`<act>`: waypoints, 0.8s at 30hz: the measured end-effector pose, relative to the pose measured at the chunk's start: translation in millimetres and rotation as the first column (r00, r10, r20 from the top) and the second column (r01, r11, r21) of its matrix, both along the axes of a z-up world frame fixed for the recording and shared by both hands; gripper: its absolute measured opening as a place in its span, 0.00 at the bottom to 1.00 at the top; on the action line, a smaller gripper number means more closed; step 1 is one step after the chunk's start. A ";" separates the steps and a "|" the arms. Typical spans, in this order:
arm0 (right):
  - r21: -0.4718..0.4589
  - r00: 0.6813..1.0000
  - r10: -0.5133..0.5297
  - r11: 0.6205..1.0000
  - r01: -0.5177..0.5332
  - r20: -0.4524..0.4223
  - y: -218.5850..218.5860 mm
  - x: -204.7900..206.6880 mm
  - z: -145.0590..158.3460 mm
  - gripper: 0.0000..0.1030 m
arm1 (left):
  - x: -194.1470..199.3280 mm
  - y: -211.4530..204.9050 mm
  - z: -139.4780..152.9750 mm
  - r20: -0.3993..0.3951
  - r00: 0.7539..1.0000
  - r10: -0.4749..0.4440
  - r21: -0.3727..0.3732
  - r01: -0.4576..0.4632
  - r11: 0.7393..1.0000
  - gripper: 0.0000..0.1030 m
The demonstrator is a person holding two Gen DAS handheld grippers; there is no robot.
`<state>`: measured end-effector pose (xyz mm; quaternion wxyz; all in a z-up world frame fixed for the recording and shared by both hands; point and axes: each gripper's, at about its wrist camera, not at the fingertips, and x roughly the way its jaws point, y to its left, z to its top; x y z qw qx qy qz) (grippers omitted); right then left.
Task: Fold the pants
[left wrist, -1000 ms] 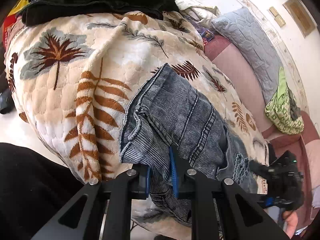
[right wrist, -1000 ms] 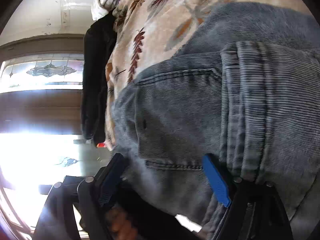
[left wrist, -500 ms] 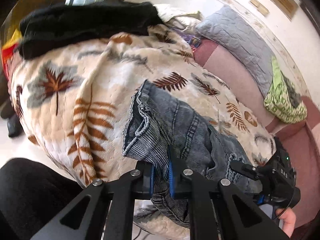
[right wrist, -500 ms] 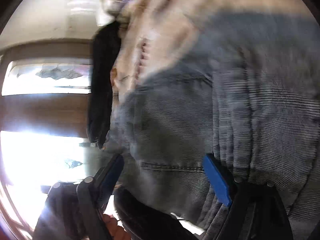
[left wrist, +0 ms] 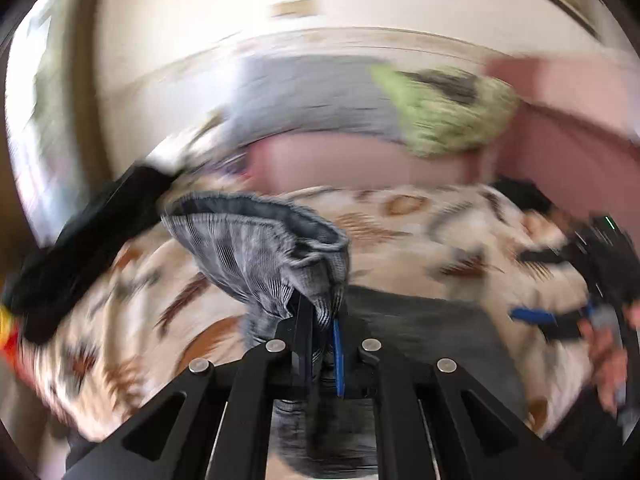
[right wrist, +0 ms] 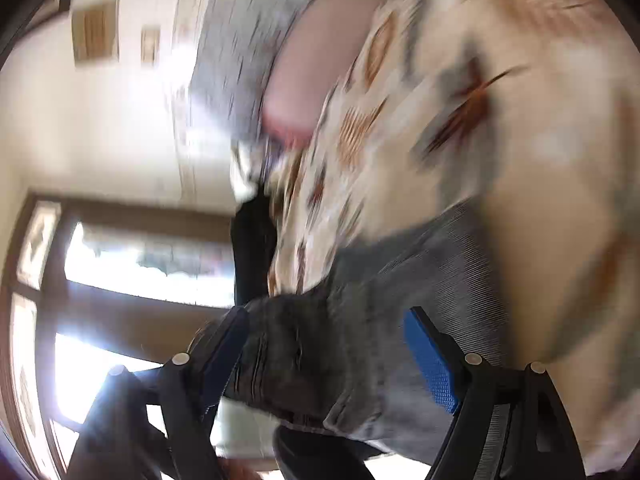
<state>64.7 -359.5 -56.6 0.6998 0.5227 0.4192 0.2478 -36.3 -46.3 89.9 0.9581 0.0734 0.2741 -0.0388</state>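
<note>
The grey-blue jeans (left wrist: 256,252) lie on a cream bedspread with a leaf print (left wrist: 420,232). My left gripper (left wrist: 320,320) is shut on a bunched end of one leg and holds it up above the bed, its hem hanging open. The rest of the denim trails darkly to the right, toward my right gripper (left wrist: 560,312). In the right wrist view the jeans (right wrist: 360,320) fill the gap of the right gripper (right wrist: 326,316). Its jaws stand wide, with fabric passing on both sides of the blue pad (right wrist: 428,364). Both views are blurred.
A black garment (left wrist: 80,248) lies along the bed's left edge. A grey pillow (left wrist: 304,96) and a green one (left wrist: 444,112) lean at the back against pink upholstery (left wrist: 560,152). A bright window (right wrist: 120,264) is beyond the bed. A hand (left wrist: 604,360) holds the right gripper.
My left gripper has lifted the leg end, rolled level and swung toward the pillows. The right gripper has swept sideways, with less denim and more bedspread in its view.
</note>
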 end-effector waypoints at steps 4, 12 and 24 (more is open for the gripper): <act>0.036 0.996 -0.092 0.995 0.092 -0.010 -42.6 -11.9 -13.0 0.80 | -10.2 -76.0 -27.1 -0.069 0.974 -0.215 0.077 0.220 0.973 0.07; -0.022 0.989 -0.142 0.990 0.141 -0.041 -64.7 -24.8 -28.3 0.80 | 13.6 -115.4 -96.1 -0.395 0.845 -0.361 -0.051 0.372 0.927 0.43; -0.116 0.995 0.094 0.989 -0.095 -0.019 6.8 -60.5 -4.7 0.80 | 29.8 41.4 -32.0 -0.238 0.971 -0.036 -0.184 -0.009 0.983 0.75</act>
